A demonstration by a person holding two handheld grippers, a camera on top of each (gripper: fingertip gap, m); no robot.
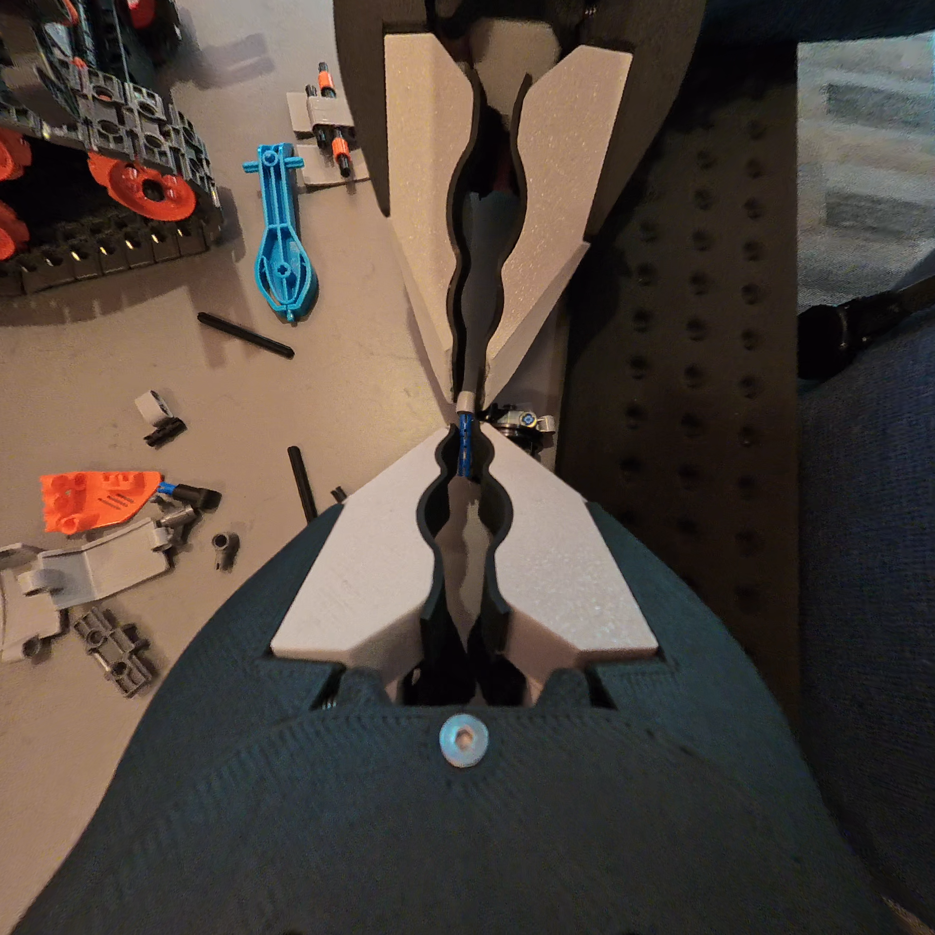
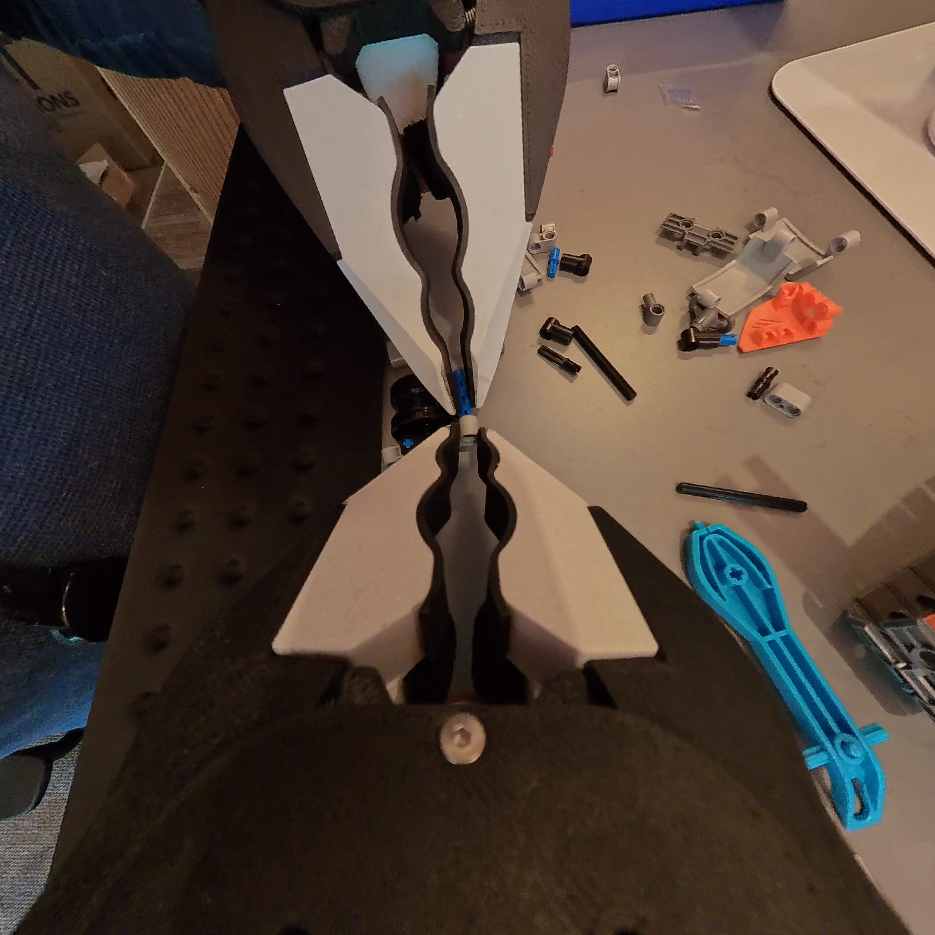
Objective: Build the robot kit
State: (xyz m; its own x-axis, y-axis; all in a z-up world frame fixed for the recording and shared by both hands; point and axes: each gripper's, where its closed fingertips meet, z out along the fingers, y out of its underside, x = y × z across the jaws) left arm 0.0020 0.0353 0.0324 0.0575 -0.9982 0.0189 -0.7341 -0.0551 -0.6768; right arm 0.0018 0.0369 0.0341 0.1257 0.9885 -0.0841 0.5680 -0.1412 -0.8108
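Note:
Both grippers meet tip to tip above the table edge. My left gripper [image 1: 465, 431] is shut on a small blue pin [image 1: 464, 450], which stands out from its tips. My right gripper [image 1: 468, 390] comes in from the far side, shut on a small light grey connector [image 1: 465, 403] that touches the pin's end. In the right wrist view, my right gripper [image 2: 466, 436] holds the grey connector [image 2: 468, 426] and my left gripper [image 2: 461, 402] holds the blue pin [image 2: 461, 388]. A black round part with a blue cross [image 2: 412, 410] lies just below the tips.
A grey table [image 1: 354, 405] holds loose building parts: a tracked model with orange wheels [image 1: 111, 167], a blue lever tool [image 1: 283, 238], an orange panel [image 1: 96, 498], grey panels [image 1: 101, 566] and black axles [image 1: 245, 335]. A black perforated board [image 1: 683, 354] lines the edge, beside a person's blue-clad leg [image 1: 870, 506]. A white tray [image 2: 860, 101] is far right. Both grippers' tips are close together, under 4 cm apart.

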